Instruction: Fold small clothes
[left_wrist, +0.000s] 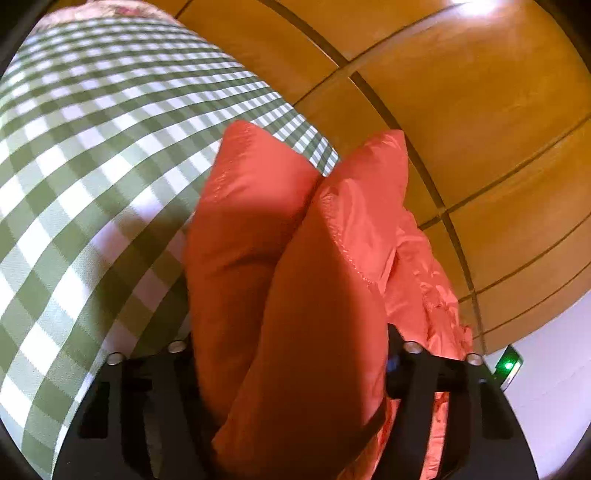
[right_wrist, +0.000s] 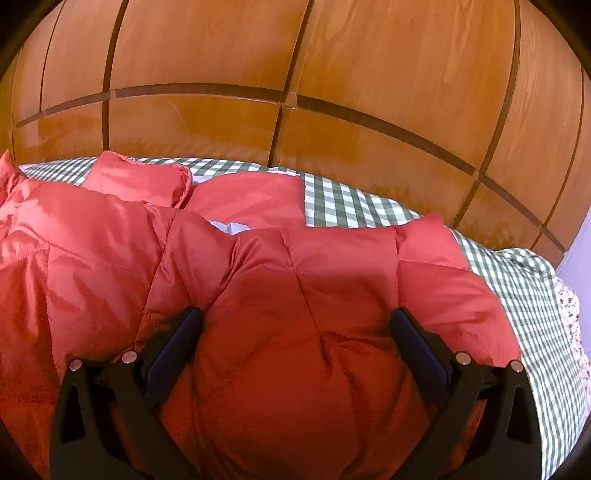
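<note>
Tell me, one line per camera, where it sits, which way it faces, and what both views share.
Left wrist: sits on the left gripper, angled down across the green-and-white checked cloth toward the orange wood-panelled wall; its black fingers flank a bunched fold of the puffy coral quilted jacket.
Right wrist: sits on the right gripper, angled down over the spread jacket toward the wall; its fingers stand wide apart.
Shared: jacket, checked cloth, wall.
</note>
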